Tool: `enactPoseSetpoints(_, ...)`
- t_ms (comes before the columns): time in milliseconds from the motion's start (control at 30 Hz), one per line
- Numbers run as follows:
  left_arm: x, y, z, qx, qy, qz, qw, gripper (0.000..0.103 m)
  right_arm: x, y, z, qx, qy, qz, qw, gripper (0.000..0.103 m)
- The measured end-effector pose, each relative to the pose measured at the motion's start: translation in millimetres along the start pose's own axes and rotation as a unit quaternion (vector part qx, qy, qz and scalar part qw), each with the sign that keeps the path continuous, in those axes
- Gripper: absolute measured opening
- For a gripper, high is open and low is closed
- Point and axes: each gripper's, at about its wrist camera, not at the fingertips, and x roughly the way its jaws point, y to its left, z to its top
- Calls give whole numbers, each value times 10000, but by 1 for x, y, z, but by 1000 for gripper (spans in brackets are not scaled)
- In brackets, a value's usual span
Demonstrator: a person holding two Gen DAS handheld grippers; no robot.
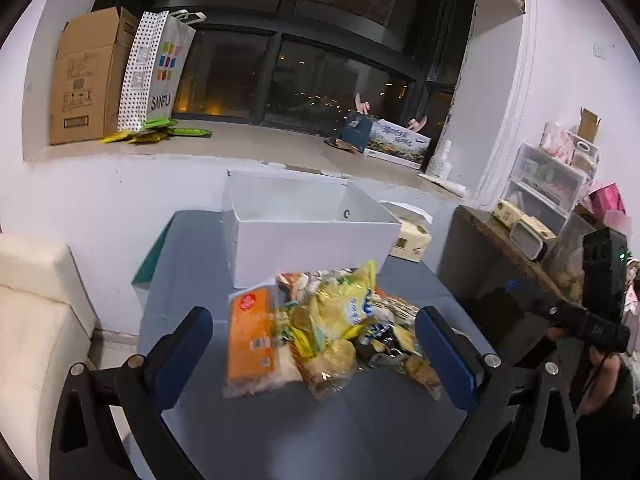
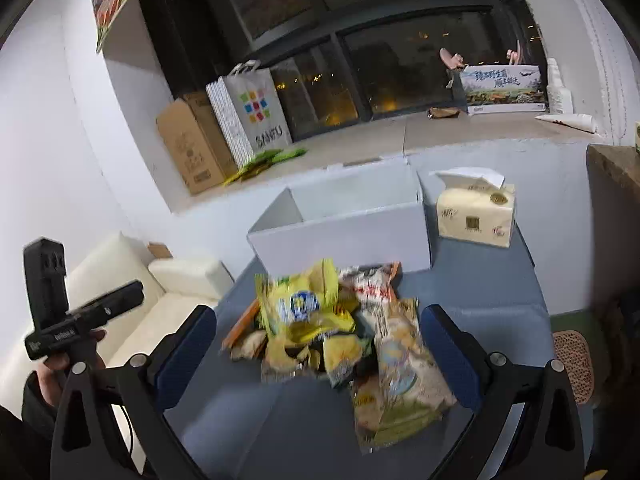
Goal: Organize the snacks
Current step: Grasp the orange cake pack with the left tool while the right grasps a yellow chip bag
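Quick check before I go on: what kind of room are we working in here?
Most likely a lived-in room at home, not a shop or lab. A cream sofa sits by the grey table, a dark night window has a sill stacked with a cardboard box, and clear storage drawers stand cluttered.

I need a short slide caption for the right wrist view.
Open tongs above a snack pile before a white box.

Glossy, crinkled plastic snack packets heaped before a smooth matt white cardboard box – beside it, soft-wrapped paper tissues – on a matt grey tabletop.
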Motion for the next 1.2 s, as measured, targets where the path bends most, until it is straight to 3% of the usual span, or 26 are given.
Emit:
enactPoseSetpoints(367, -15, 3, -7, -226, -31, -136, 9996, 103, 35, 26, -10, -571, 376, 51, 9976, 103)
enactPoseSetpoints(533, -25, 6, -13, -237, -91, -184, 9995, 103, 81, 35, -1, -1095, 762, -65, 9910, 103)
enactPoseSetpoints(700, -29, 15, -19, -376, -56, -157, 9992, 103, 140, 36, 8, -1690, 1247, -422, 9768, 103)
enactPoseSetpoints(767, -29, 18, -21, -391, -43, -123, 9992, 103, 156, 35, 10, -1812, 1313, -305, 9742, 103)
enactPoseSetpoints(933, -24, 23, -26, -498, 42, -153, 9986, 103, 189, 25, 13, -1641, 1662, -378, 9716, 103)
enactPoseSetpoints(1167, -17, 21, -31, -481, 135, -172, 9986, 103, 207, 21, 9, -1103, 1821, 203, 9769, 103)
enactPoseSetpoints(1200, -16, 22, -31, -490, 145, -158, 9986, 103, 209, 21, 8, -1055, 1839, 322, 9767, 98)
